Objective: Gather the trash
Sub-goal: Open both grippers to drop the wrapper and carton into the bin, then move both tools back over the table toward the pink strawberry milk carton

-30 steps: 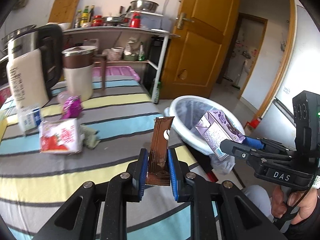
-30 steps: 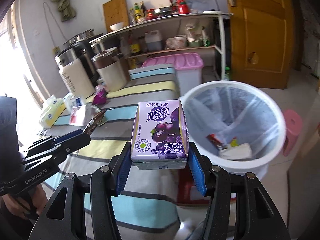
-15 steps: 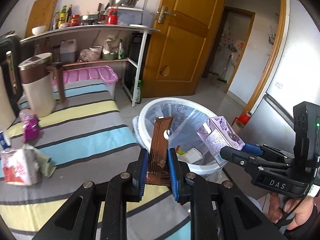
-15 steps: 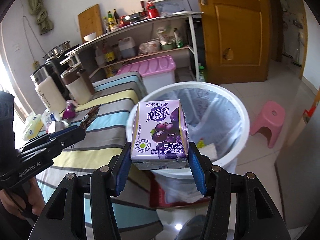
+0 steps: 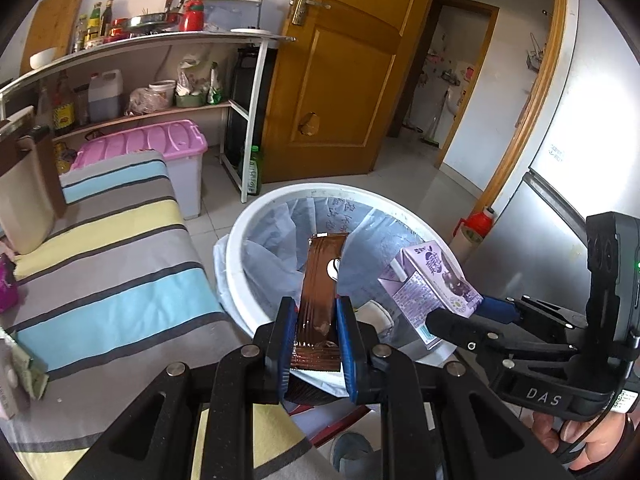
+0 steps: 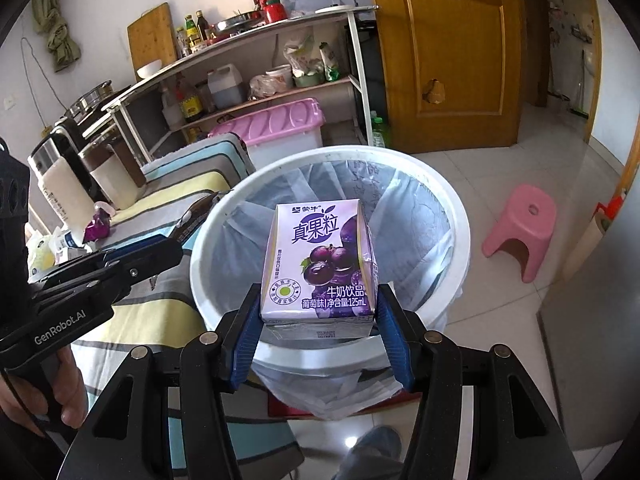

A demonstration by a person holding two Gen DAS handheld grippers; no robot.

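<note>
My left gripper (image 5: 316, 336) is shut on a brown snack wrapper (image 5: 320, 284) and holds it upright over the near rim of the white trash bin (image 5: 240, 240). My right gripper (image 6: 318, 324) is shut on a purple grape milk carton (image 6: 320, 260) and holds it over the bin (image 6: 448, 200). The carton also shows in the left wrist view (image 5: 432, 284), at the bin's right side. The bin has a clear liner and some trash at the bottom.
A table with a striped cloth (image 5: 120, 248) stands left of the bin, with a purple wrapper (image 6: 98, 226) and other packets at its far end. A pink storage box (image 5: 160, 144), a shelf rack (image 5: 248, 80), a pink stool (image 6: 524, 228) and a wooden door (image 5: 336, 72) surround the bin.
Both grippers have swung right from over the table to over the bin, each still holding its item. The bin now fills the middle of both views.
</note>
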